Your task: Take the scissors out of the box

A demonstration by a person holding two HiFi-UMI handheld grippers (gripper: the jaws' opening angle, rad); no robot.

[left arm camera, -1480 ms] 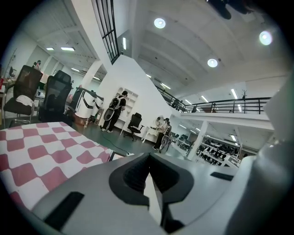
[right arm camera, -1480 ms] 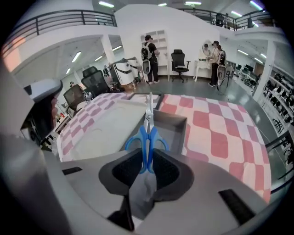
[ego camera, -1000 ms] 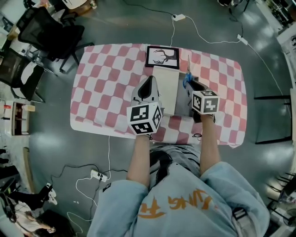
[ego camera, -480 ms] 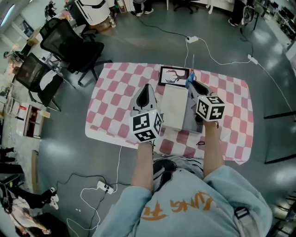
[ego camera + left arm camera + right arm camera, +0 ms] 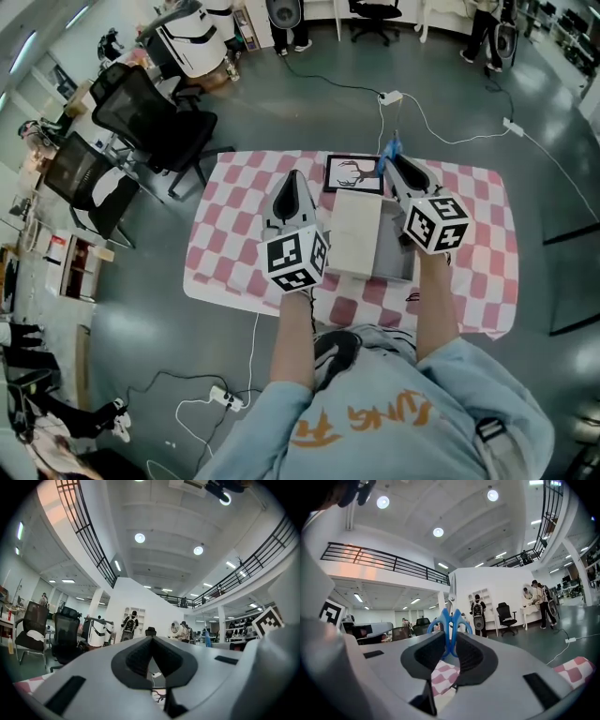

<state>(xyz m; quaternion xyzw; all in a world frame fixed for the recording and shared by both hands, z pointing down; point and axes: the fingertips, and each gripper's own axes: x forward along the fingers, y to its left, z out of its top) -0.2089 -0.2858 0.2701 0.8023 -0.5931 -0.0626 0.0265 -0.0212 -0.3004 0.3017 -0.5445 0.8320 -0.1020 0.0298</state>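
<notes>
1. Right gripper (image 5: 450, 638) has risen; jaws half-closed, clamped on the blue handles of the scissors (image 5: 450, 618). They're clear of the box, so take-out looks done.
2. Left gripper (image 5: 151, 641) has lifted too; jaws together, empty.
3. Box (image 5: 397, 267) is below, lid (image 5: 356, 239) at its 9 o'clock.
4. Picture (image 5: 354, 174) at 12 o'clock, chairs (image 5: 150, 108) at 10. Nothing blocks.

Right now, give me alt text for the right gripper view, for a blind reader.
The right gripper holds blue-handled scissors by the handles between its closed jaws, blades pointing up. Behind is a large hall with ceiling lights, a balcony railing and an office chair; a pink checked cloth shows at lower right.
</notes>
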